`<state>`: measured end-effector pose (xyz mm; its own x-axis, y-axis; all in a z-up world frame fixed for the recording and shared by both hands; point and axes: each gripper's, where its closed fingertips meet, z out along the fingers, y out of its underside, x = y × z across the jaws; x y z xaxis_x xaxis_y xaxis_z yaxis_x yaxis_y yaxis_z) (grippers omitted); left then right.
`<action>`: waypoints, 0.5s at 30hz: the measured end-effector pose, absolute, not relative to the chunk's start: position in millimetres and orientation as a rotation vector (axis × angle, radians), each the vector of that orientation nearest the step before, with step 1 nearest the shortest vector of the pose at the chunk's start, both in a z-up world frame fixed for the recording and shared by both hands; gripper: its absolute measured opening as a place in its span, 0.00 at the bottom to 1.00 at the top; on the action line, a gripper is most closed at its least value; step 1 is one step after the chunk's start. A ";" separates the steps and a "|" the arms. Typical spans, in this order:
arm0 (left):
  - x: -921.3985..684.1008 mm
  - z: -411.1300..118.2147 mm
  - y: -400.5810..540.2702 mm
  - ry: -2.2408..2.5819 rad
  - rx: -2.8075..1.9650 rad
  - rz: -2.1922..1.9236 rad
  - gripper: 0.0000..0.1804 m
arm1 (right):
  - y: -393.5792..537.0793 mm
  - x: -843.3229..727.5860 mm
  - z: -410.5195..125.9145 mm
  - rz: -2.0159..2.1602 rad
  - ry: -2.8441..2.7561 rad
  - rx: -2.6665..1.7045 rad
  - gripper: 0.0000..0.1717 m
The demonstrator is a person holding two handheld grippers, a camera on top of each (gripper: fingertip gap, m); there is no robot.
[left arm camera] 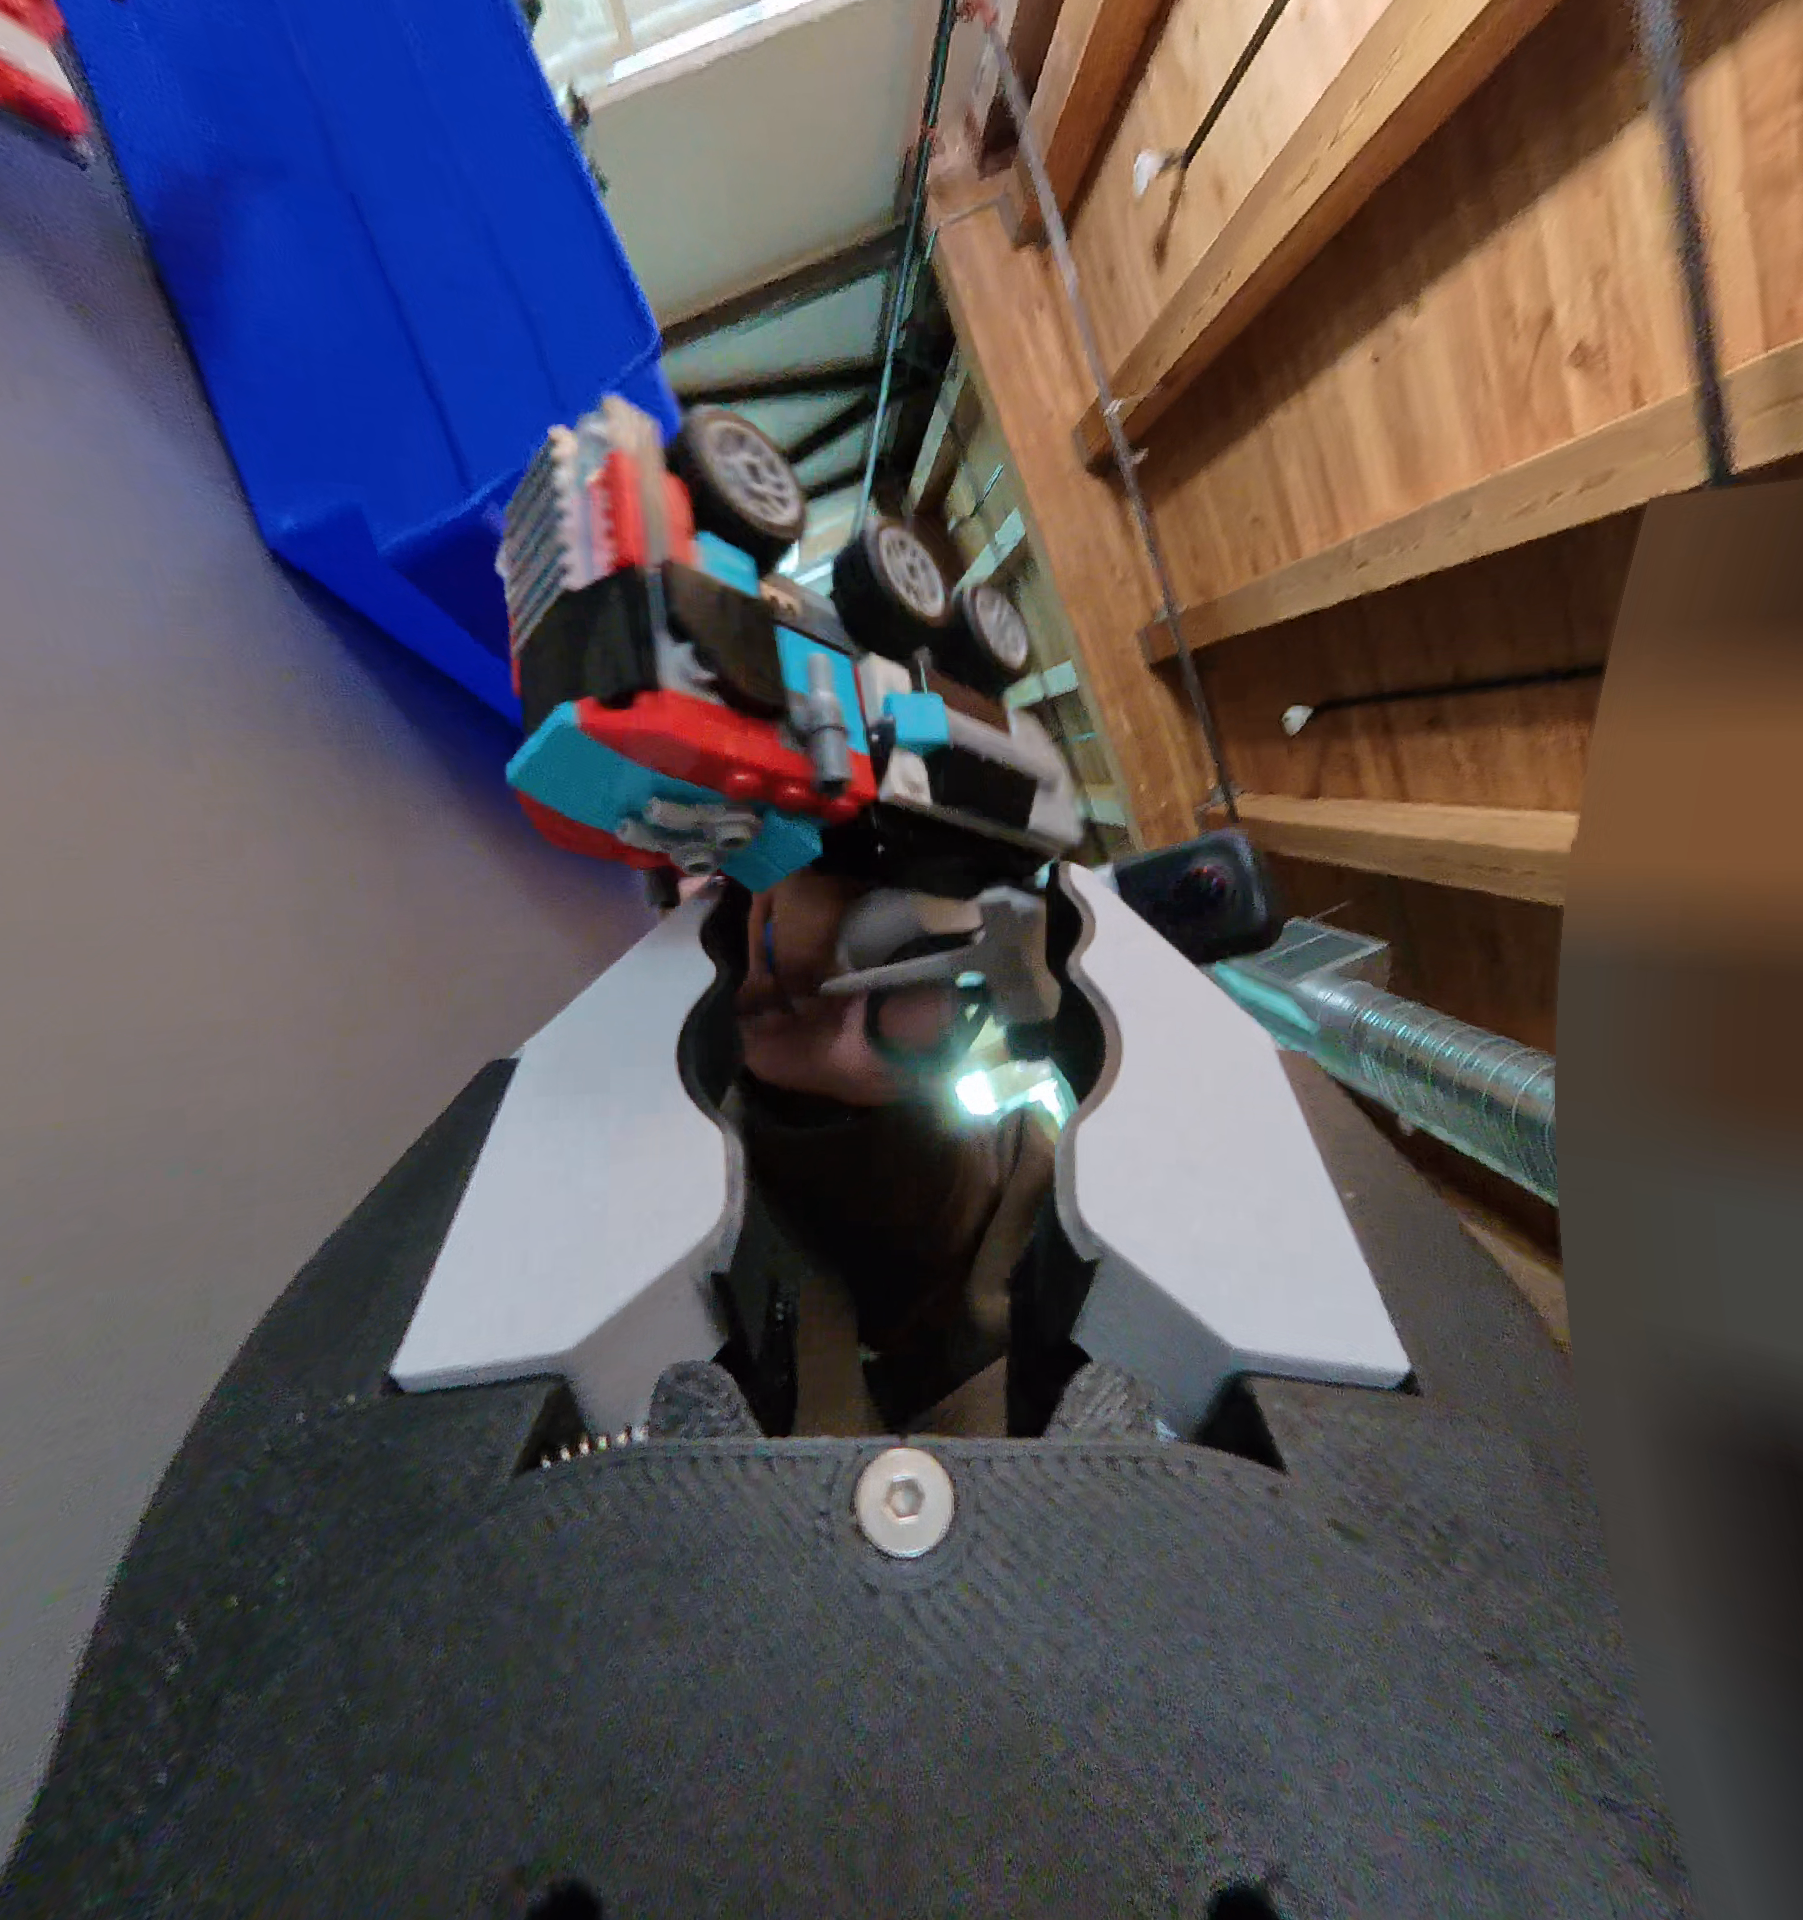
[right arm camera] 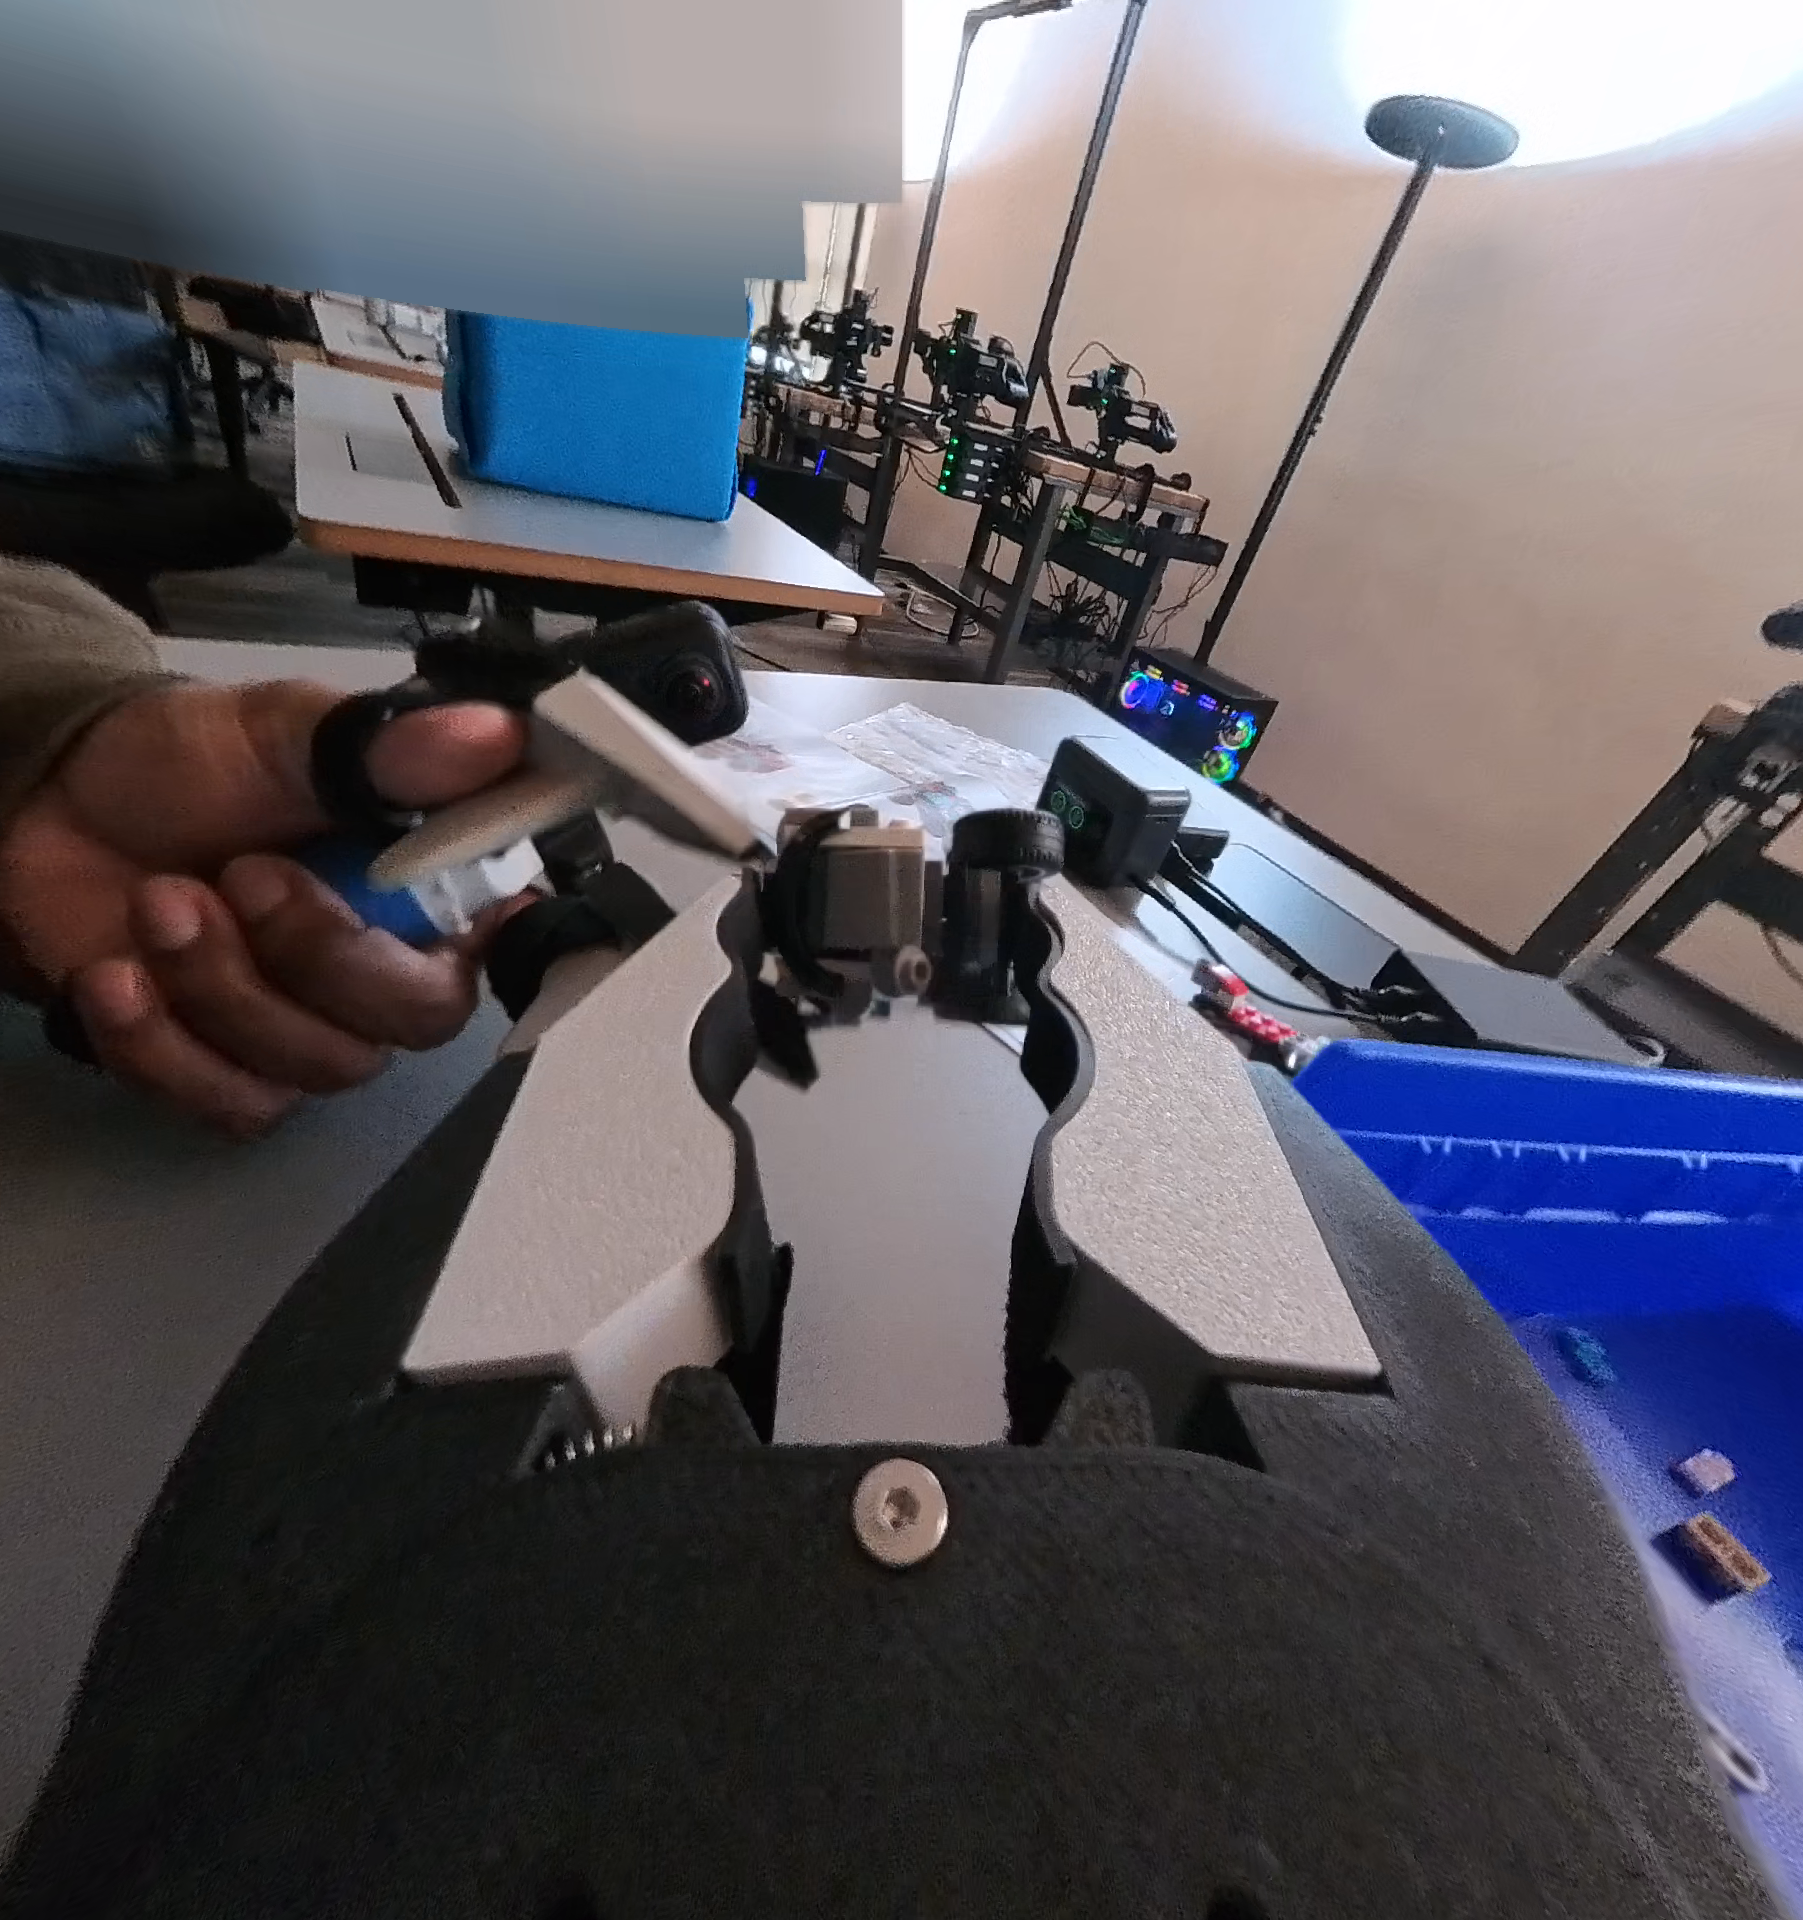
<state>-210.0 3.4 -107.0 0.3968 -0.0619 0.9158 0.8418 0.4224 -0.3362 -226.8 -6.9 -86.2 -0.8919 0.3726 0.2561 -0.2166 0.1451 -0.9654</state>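
Red-and-teal brick truck (left arm camera: 772, 665) clamped in right tool (right arm camera: 892, 914), left tool (left arm camera: 881, 883) open just beside it

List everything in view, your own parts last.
truck: one, red, teal and black bricks, at the tips of both tools
bin: one, blue, right of the right tool, a few small bricks inside
loose bricks: small cluster, red and white, on the table beside the bin
box: one, black with green lights, behind the truck
table: one, grey, under everything
shelves: several, wooden, on the right of the left view
lamp: one, black, by the far wall
left tool: grey fingers, open, truck just past its tips
right tool: grey fingers, truck between its tips
hand: one, holding the left tool
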 end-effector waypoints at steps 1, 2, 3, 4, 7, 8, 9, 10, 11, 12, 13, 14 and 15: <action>-207.6 -110.9 7.0 -0.997 -1.008 -0.709 0.34 | -4.7 -229.6 -85.3 1.811 -1.998 -0.184 0.28; -205.5 -112.9 9.6 -0.995 -1.040 -0.719 0.35 | -2.8 -232.8 -86.1 1.814 -2.012 -0.219 0.28; -203.5 -115.6 12.7 -0.997 -1.071 -0.730 0.35 | -1.3 -235.5 -87.6 1.821 -2.031 -0.253 0.28; -201.6 -118.0 14.6 -0.998 -1.099 -0.739 0.35 | 0.0 -237.6 -88.9 1.837 -2.048 -0.291 0.28; -199.3 -126.4 16.3 -1.017 -1.188 -0.735 0.35 | 2.9 -243.9 -93.6 1.872 -2.098 -0.406 0.28; -197.9 -128.9 16.6 -1.017 -1.227 -0.730 0.35 | 3.7 -245.8 -94.7 1.880 -2.111 -0.442 0.28; -196.6 -132.6 16.5 -1.026 -1.272 -0.721 0.34 | 4.6 -247.5 -95.4 1.886 -2.121 -0.475 0.28; -194.8 -137.7 16.5 -1.037 -1.330 -0.707 0.34 | 5.6 -249.6 -96.2 1.889 -2.128 -0.509 0.28; -192.3 -139.8 16.3 -1.026 -1.381 -0.694 0.33 | 6.8 -251.7 -97.2 1.889 -2.134 -0.544 0.28; -190.0 -139.6 15.8 -1.008 -1.424 -0.679 0.31 | 8.0 -253.9 -98.4 1.890 -2.141 -0.581 0.28; -188.0 -137.7 14.8 -0.984 -1.461 -0.658 0.29 | 9.0 -255.9 -99.4 1.894 -2.145 -0.621 0.28; -186.4 -133.2 13.7 -0.947 -1.491 -0.629 0.25 | 9.9 -257.8 -100.3 1.901 -2.150 -0.661 0.28; -185.0 -127.6 12.2 -0.903 -1.519 -0.591 0.23 | 10.9 -259.3 -101.2 1.911 -2.154 -0.704 0.28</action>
